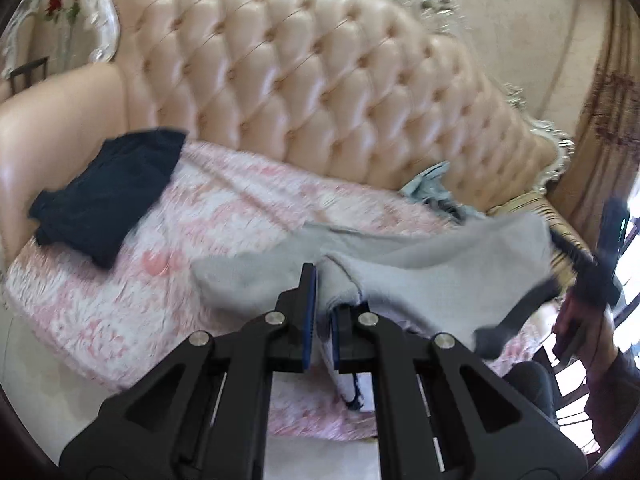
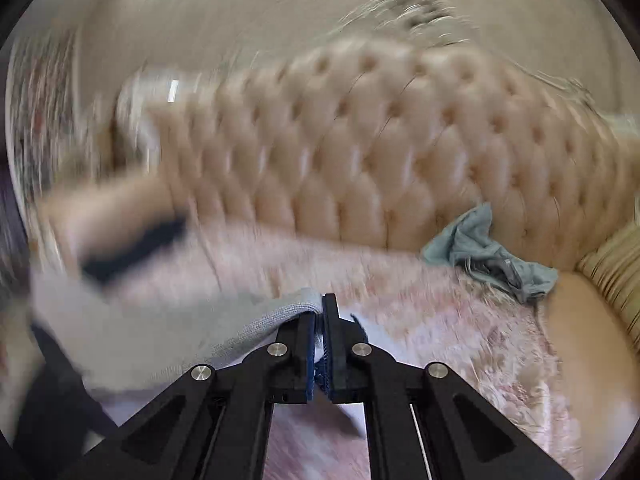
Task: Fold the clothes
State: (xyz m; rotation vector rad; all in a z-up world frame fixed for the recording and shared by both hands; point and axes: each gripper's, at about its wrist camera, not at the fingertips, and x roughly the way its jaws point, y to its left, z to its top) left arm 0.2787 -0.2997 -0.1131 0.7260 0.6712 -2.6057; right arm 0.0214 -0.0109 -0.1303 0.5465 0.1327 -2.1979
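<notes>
Left tool (image 1: 326, 304) and right tool (image 2: 322, 320) each pinch the grey garment (image 1: 440, 272), stretched between them above the sofa (image 1: 320, 80).

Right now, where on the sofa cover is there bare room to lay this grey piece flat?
Free: the pink cover between the dark folded garment and the grey garment. Crowded: the far right, where the crumpled blue-green clothes lie against the sofa back.

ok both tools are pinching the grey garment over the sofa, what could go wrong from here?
1. The right tool grips only the very edge of the grey garment; a tug might pull it free.
2. The dangling grey hem could drag and rumple the pink blanket.
3. A wide swing might disturb the dark folded garment or the teal heap.
</notes>
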